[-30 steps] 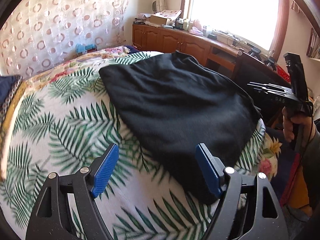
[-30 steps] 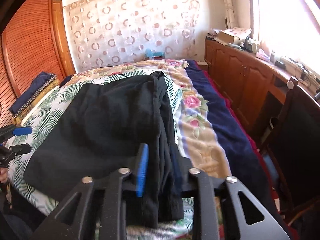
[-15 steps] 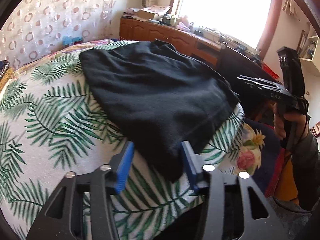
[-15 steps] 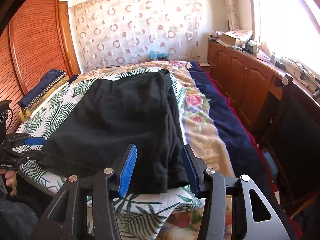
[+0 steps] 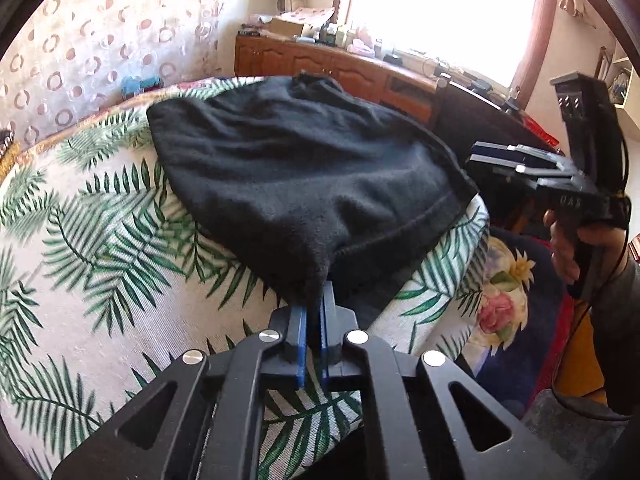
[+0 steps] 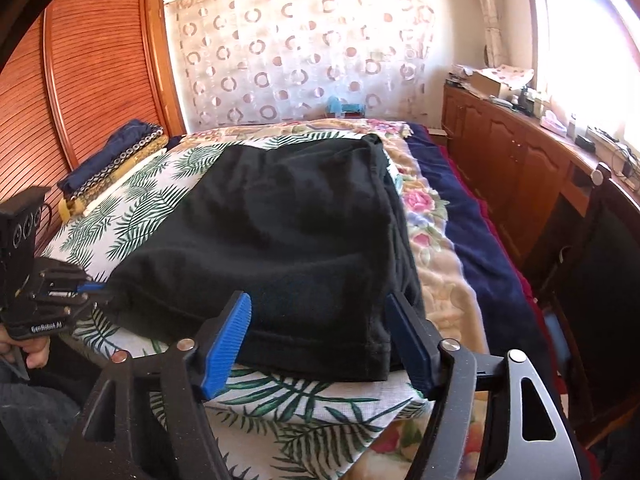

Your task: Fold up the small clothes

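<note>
Looking along the left gripper (image 5: 313,308), its blue pads are pressed together, pinching the near corner of the black fleece garment (image 5: 304,172), which lies spread on the white bedcover printed with green palm leaves (image 5: 100,248). At the right edge of this view a hand (image 5: 576,248) holds the right gripper (image 5: 490,156) beside the garment's far corner. From the right wrist, that gripper (image 6: 324,340) has its jaws opening, blue pads either side of the garment's (image 6: 288,232) folded hem corner, not pressing it. A floral blanket (image 6: 432,232) lies just beside the bedcover (image 6: 132,196).
</note>
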Demonstrator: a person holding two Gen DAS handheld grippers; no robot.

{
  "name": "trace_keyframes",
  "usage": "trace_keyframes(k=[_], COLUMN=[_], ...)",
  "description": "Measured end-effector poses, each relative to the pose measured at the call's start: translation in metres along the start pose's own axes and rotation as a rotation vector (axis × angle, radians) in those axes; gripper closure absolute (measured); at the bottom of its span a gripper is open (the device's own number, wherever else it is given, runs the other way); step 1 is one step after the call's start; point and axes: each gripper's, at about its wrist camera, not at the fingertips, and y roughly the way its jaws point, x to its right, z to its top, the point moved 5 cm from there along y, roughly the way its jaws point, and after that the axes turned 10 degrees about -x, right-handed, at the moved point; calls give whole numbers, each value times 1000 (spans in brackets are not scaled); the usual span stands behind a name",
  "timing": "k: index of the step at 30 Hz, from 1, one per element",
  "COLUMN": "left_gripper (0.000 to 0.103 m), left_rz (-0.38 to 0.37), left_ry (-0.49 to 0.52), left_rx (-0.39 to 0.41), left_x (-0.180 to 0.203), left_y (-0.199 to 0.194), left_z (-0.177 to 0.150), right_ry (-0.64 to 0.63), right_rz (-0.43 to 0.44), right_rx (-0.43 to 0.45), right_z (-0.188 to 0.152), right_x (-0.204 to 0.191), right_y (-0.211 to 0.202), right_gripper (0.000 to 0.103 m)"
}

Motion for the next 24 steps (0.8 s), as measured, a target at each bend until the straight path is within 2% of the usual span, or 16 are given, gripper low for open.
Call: trace_keyframes(k=[6,14,20,24], left_gripper=[98,98,98,98], left_rz=[-4,-13,-14,-15], left_ry=[17,16,13,8], left_rx=[74,150,181,196], left_x=[6,6,5,5], left_y=[-28,-50,-57,-60], left_z=[20,48,62,67], right_ry=[-49,-146,-191,-227], right_rz=[36,94,70,-1], right_rx=[-4,-28,-60,-75], right_z=[-2,-6,-5,-1], right_x=[-16,-43,-46,-47], right_y=[-1,12,25,38], right_gripper=[25,24,23,23])
